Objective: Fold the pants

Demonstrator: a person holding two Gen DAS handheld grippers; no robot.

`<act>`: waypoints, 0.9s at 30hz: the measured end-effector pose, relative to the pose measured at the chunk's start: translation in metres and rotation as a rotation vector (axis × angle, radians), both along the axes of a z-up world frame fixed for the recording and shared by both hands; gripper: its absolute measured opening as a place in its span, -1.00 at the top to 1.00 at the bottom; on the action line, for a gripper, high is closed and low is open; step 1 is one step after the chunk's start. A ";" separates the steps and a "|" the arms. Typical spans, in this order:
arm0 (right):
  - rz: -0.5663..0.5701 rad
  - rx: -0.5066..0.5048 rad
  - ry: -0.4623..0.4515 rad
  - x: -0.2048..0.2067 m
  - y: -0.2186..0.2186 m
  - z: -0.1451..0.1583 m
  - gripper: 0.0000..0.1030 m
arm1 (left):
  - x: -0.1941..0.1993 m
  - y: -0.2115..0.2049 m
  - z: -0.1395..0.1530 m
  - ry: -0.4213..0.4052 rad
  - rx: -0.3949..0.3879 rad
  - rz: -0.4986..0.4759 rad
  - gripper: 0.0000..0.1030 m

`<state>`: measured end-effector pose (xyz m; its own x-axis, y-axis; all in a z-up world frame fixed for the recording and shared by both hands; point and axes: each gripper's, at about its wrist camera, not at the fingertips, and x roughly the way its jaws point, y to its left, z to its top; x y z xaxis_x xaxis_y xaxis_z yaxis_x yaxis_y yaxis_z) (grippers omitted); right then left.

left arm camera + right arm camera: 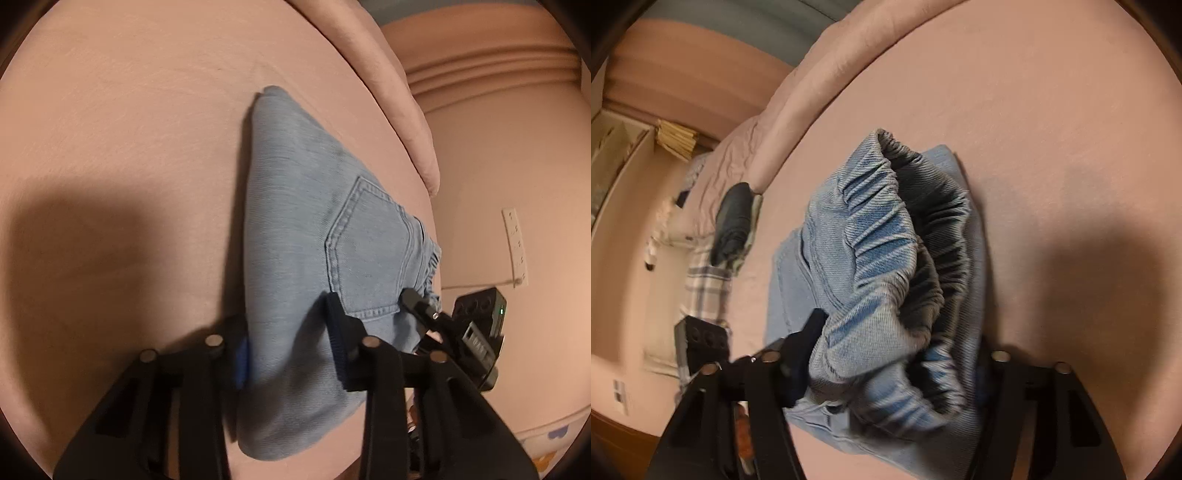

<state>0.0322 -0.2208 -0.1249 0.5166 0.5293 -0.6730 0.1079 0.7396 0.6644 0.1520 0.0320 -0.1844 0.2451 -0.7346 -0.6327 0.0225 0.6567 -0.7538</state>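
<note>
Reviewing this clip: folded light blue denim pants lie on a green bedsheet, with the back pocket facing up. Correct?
Not quite. The bedsheet is pink, not green, as the left wrist view shows. The folded light blue denim pants do lie on it with the stitched back pocket facing up.

A pink bed sheet (pixel 110 147) spreads ahead of and around the hand-held gripper. A rolled pink blanket (pixel 820 85) lies along its far edge. A dark folded garment (pixel 733 221) rests far left of the right one, on plaid cloth (pixel 705 288). A white power strip (pixel 515 245) hangs on the wall to the right of the left one.
</note>
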 end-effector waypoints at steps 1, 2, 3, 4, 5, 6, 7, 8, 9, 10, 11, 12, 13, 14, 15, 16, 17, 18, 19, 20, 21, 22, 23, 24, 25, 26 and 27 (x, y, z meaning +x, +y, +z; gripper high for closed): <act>0.004 -0.030 -0.009 0.000 0.004 0.003 -0.19 | -0.001 -0.001 0.001 -0.006 0.013 0.002 0.40; 0.004 -0.064 -0.018 0.000 0.007 0.006 -0.17 | -0.002 -0.003 0.003 -0.019 0.037 0.001 0.41; 0.004 -0.120 -0.029 -0.002 0.014 0.011 -0.16 | -0.003 -0.005 0.005 -0.034 0.060 -0.001 0.42; 0.007 -0.158 -0.043 -0.004 0.018 0.015 -0.12 | -0.004 -0.007 0.007 -0.050 0.079 -0.005 0.43; 0.014 -0.200 -0.061 -0.006 0.023 0.019 -0.10 | -0.005 -0.009 0.008 -0.060 0.096 -0.006 0.45; 0.021 -0.246 -0.080 -0.008 0.026 0.024 -0.09 | -0.005 -0.009 0.007 -0.065 0.103 -0.006 0.47; 0.027 -0.282 -0.098 -0.010 0.031 0.028 -0.09 | -0.005 -0.009 0.008 -0.071 0.108 -0.004 0.49; 0.037 -0.325 -0.118 -0.012 0.037 0.034 -0.09 | -0.006 -0.009 0.007 -0.077 0.113 -0.001 0.50; 0.039 -0.347 -0.130 -0.014 0.039 0.037 -0.09 | -0.007 -0.009 0.008 -0.088 0.123 0.001 0.53; 0.040 -0.364 -0.140 -0.015 0.041 0.039 -0.07 | -0.008 -0.011 0.010 -0.106 0.139 0.000 0.56; 0.040 -0.380 -0.149 -0.016 0.043 0.042 -0.06 | -0.010 -0.015 0.013 -0.125 0.156 -0.005 0.58; 0.041 -0.395 -0.162 -0.017 0.045 0.045 -0.06 | -0.012 -0.018 0.017 -0.155 0.180 -0.014 0.62; 0.041 -0.405 -0.169 -0.018 0.045 0.046 -0.06 | -0.013 -0.019 0.019 -0.171 0.191 -0.019 0.65; 0.043 -0.415 -0.176 -0.019 0.046 0.048 -0.06 | -0.014 -0.021 0.022 -0.185 0.202 -0.026 0.65; 0.046 -0.430 -0.187 -0.020 0.049 0.051 -0.06 | -0.015 -0.021 0.024 -0.196 0.208 -0.032 0.65; 0.049 -0.440 -0.195 -0.021 0.051 0.054 -0.06 | -0.015 -0.022 0.026 -0.205 0.212 -0.035 0.66; 0.052 -0.449 -0.206 -0.023 0.053 0.056 -0.06 | -0.016 -0.021 0.028 -0.215 0.216 -0.040 0.66; 0.056 -0.458 -0.218 -0.024 0.057 0.060 -0.06 | -0.017 -0.021 0.029 -0.225 0.220 -0.045 0.66; 0.062 -0.466 -0.232 -0.026 0.057 0.062 -0.06 | -0.018 -0.021 0.031 -0.233 0.224 -0.049 0.66; 0.065 -0.472 -0.242 -0.027 0.059 0.064 -0.03 | -0.019 -0.021 0.032 -0.244 0.226 -0.051 0.66; 0.071 -0.477 -0.252 -0.028 0.061 0.067 -0.02 | -0.019 -0.021 0.033 -0.250 0.228 -0.053 0.65; 0.079 -0.481 -0.265 -0.029 0.063 0.070 -0.02 | -0.021 -0.019 0.034 -0.257 0.232 -0.054 0.65; 0.083 -0.482 -0.272 -0.029 0.066 0.072 -0.02 | -0.022 -0.018 0.036 -0.267 0.235 -0.054 0.65; 0.093 -0.482 -0.283 -0.030 0.070 0.074 -0.02 | -0.025 -0.017 0.038 -0.277 0.240 -0.056 0.65; 0.098 -0.482 -0.288 -0.030 0.071 0.075 -0.02 | -0.025 -0.016 0.039 -0.284 0.245 -0.053 0.65; 0.104 -0.483 -0.295 -0.030 0.075 0.076 -0.02 | -0.026 -0.018 0.041 -0.291 0.247 -0.052 0.65; 0.112 -0.480 -0.305 -0.032 0.077 0.078 -0.02 | -0.028 -0.017 0.045 -0.300 0.250 -0.050 0.65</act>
